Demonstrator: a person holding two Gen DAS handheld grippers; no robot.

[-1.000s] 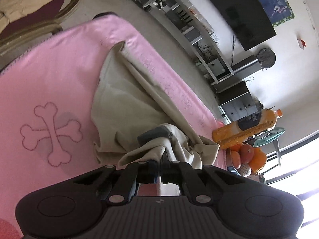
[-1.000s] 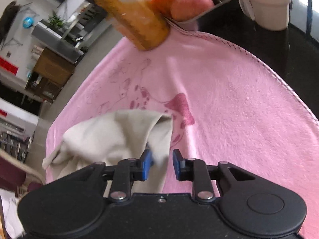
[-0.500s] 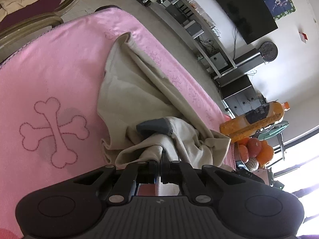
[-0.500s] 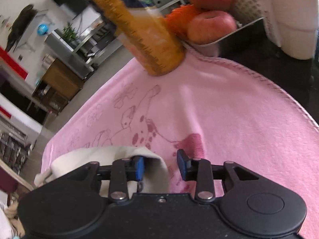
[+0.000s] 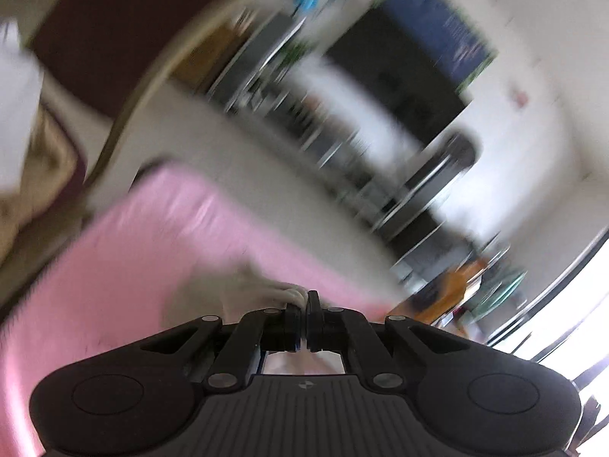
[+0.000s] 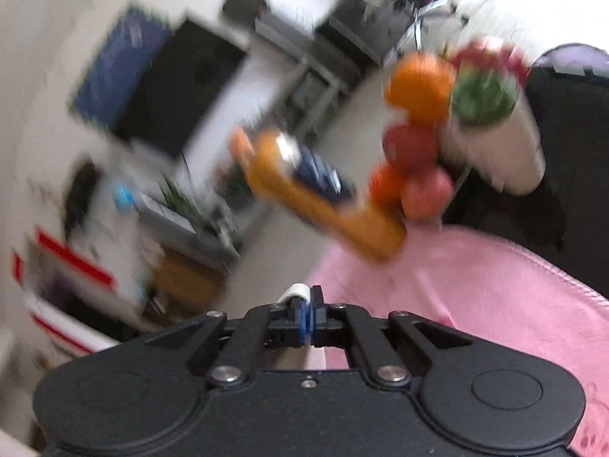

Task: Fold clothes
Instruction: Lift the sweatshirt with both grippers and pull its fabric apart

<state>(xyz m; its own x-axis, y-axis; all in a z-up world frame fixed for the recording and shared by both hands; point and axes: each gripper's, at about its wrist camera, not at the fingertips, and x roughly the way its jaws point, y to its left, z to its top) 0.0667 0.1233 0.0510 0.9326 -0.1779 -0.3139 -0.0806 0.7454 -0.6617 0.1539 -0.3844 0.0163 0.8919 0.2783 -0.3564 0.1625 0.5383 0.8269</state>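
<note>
Both views are blurred. The left gripper [image 5: 303, 306] has its fingers pinching a fold of the beige garment [image 5: 262, 285], which hangs over the pink blanket [image 5: 114, 266] on the table. The right gripper [image 6: 309, 304] pinches another bit of it. An orange bottle [image 6: 323, 198] and fruit [image 6: 415, 144] crowd the blanket's far edge; a chair [image 5: 125, 38] stands beyond it.

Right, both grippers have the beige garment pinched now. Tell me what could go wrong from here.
1. Each grip looks thin: only a small fold of the garment shows at the tips of the left gripper and the right gripper, so an edge may slip out.
2. The orange bottle and the fruit sit at the edge of the pink cloth; swinging fabric could knock them.
3. Both views are blurred, so a snag would be hard to spot.
</note>
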